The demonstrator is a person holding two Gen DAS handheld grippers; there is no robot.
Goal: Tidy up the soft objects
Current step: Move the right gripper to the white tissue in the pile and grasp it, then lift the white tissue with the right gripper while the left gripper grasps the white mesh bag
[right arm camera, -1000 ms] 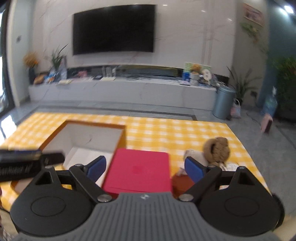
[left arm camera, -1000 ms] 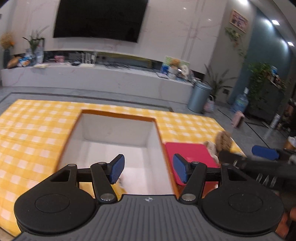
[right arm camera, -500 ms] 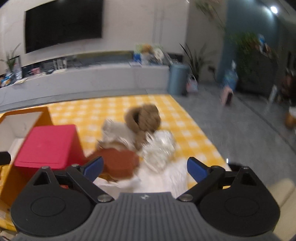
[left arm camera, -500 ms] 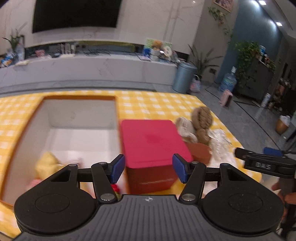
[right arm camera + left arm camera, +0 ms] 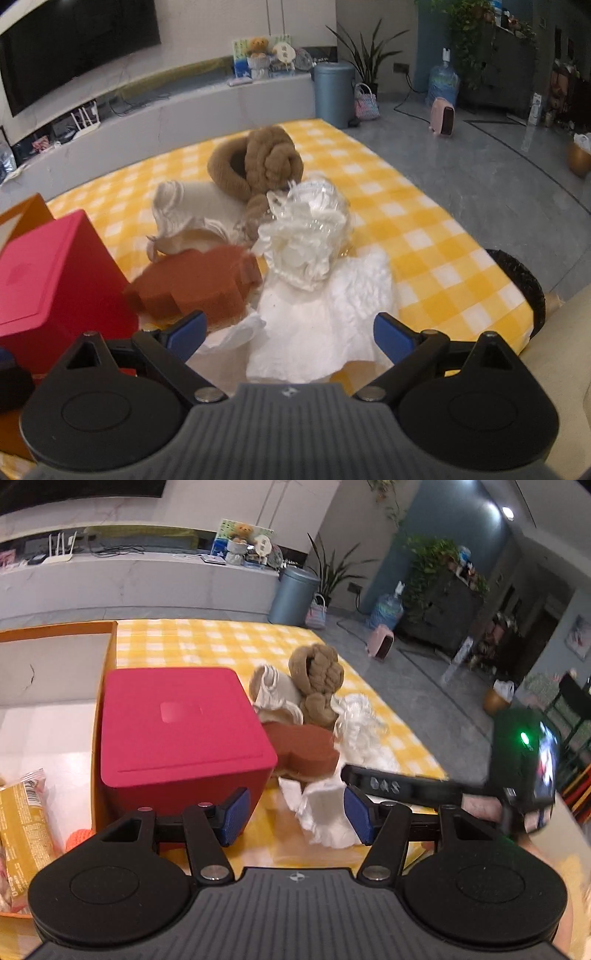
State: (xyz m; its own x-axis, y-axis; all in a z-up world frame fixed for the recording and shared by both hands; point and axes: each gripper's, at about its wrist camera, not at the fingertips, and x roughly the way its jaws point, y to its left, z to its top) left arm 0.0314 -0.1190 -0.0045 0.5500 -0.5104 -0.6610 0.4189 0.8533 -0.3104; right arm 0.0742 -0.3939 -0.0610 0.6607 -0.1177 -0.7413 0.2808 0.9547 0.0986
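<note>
A pile of soft things lies on the yellow checked tablecloth (image 5: 424, 229): a brown knitted bundle (image 5: 258, 162) (image 5: 317, 675), a cream cloth (image 5: 192, 210) (image 5: 273, 692), a rust-brown sponge (image 5: 199, 284) (image 5: 299, 747), crumpled clear plastic (image 5: 310, 236) (image 5: 358, 723) and a white cloth (image 5: 325, 314) (image 5: 325, 808). My right gripper (image 5: 289, 336) hangs open just above the white cloth, touching nothing. My left gripper (image 5: 295, 818) is open too, over the cloth's near left corner beside the red box (image 5: 177, 731). A finger (image 5: 391, 785) of the right gripper crosses the left wrist view.
The red lidded box (image 5: 48, 277) stands left of the pile. Left of it is an orange carton (image 5: 55, 701) with a white inside, holding snack packets (image 5: 22, 819). The table ends close on the right, with a black round object (image 5: 524, 284) at that edge.
Both views have swung right, from the orange carton to the soft pile. Both grippers have come lower and nearer the white cloth. The right jaws stand slightly wider.
</note>
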